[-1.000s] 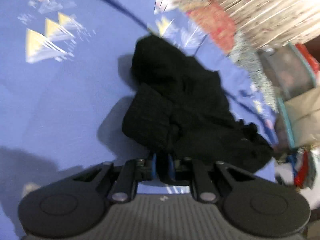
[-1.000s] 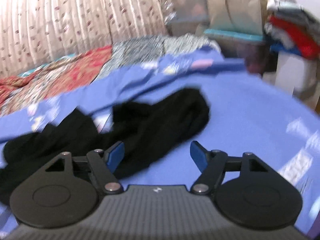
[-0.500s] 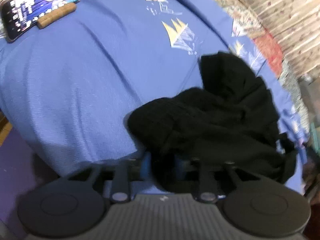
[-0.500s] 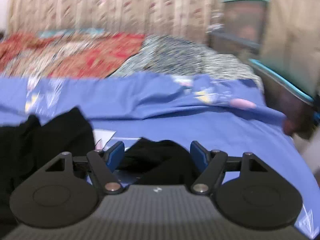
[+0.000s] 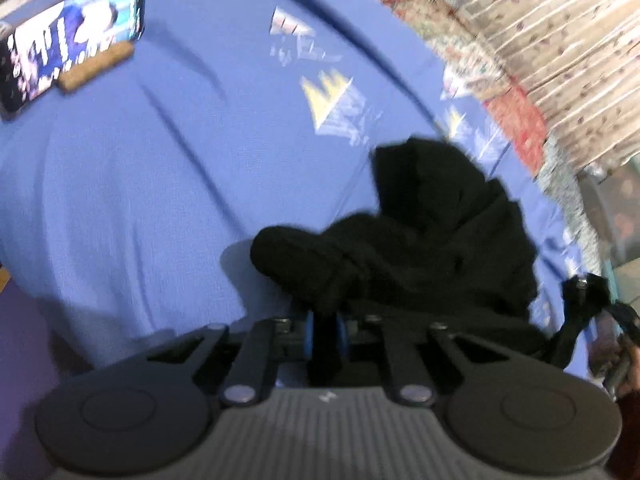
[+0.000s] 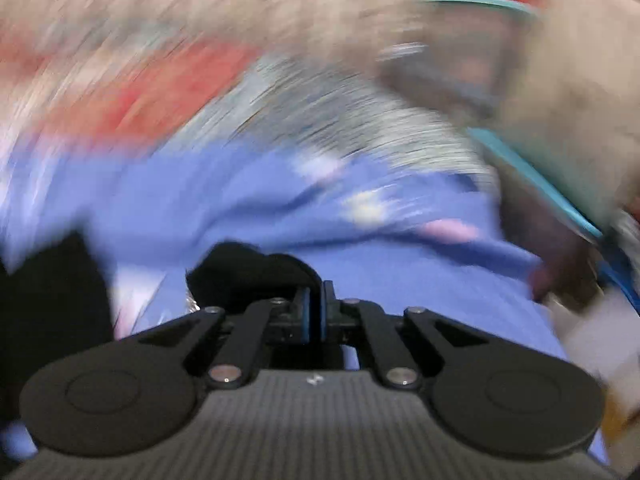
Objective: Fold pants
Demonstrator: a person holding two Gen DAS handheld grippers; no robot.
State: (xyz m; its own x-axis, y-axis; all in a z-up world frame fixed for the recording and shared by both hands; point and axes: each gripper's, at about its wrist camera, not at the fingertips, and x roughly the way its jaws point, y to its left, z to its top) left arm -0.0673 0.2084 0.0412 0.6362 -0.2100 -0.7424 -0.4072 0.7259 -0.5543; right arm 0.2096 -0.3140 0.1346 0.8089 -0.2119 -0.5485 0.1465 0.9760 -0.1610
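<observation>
The black pants [image 5: 432,240] lie bunched on the blue bed sheet [image 5: 160,184]. My left gripper [image 5: 325,330] is shut on a fold of the pants at their near edge. In the blurred right wrist view my right gripper [image 6: 315,314] is shut on another black bunch of the pants [image 6: 248,276]. More black cloth [image 6: 52,300] shows at the left edge there. The right gripper also shows at the right edge of the left wrist view [image 5: 588,312].
A lit phone [image 5: 68,60] leans on a cork stand [image 5: 96,66] at the far left of the bed. A red patterned quilt [image 5: 516,128] and a curtain [image 5: 560,40] lie beyond. Teal-lidded storage boxes [image 6: 500,60] stand to the right.
My right gripper has gone from open to shut on the pants and is moving fast. My left gripper has kept its hold and swung, so the phone came into view.
</observation>
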